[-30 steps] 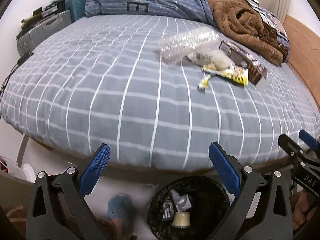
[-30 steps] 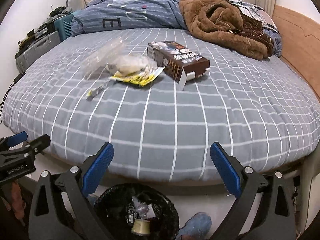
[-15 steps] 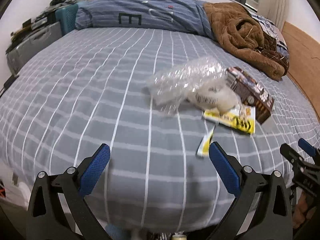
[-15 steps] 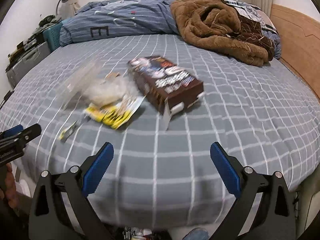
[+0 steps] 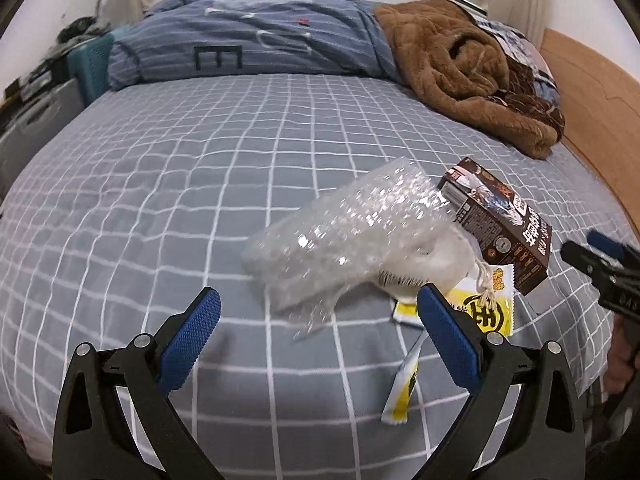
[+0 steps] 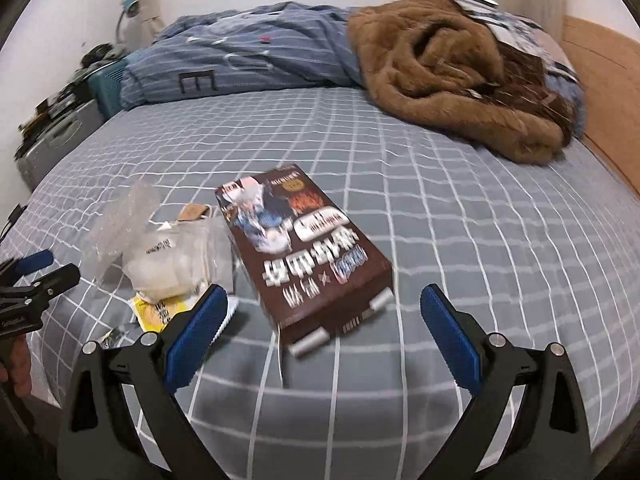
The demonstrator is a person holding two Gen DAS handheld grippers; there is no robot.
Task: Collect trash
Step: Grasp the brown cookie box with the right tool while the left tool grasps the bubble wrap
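Left wrist view: the left gripper [image 5: 318, 330] is spread wide, holding nothing, poised above the near part of the bed [image 5: 160, 184], which carries a grey sheet with a white grid. Directly ahead of it lies the trash in one cluster. A crumpled bubble wrap [image 5: 340, 240] lies nearest the middle; a white pouch [image 5: 444, 264] with a drawstring is tucked against its right end, and a yellow wrapper [image 5: 486, 312] lies under and just in front of the pouch. A brown box [image 5: 500, 224] lies flat beside the pouch on the right, touching the bubble wrap's far end. A small yellow sachet [image 5: 404, 392] lies apart from the cluster, near the right finger [image 5: 448, 340]. At the right edge the right gripper [image 5: 600, 264] is partly in view; its state cannot be told from here. A blue duvet [image 5: 248, 44] and a brown blanket [image 5: 460, 72] are heaped at the far side of the bed. Right wrist view: the right gripper [image 6: 324, 328] is also spread wide and empty, over the near edge of the bed [image 6: 480, 220]. The box [image 6: 304, 248] lies flat just ahead, between the finger lines, its near end with a loose flap. To its left sit the pouch [image 6: 168, 264], the bubble wrap [image 6: 120, 224] behind it, and the wrapper [image 6: 160, 312] partly hidden by the left finger [image 6: 198, 330]. The left gripper [image 6: 36, 272] shows at the left edge, with a hand [image 6: 18, 360] below it. The picture is somewhat blurred.
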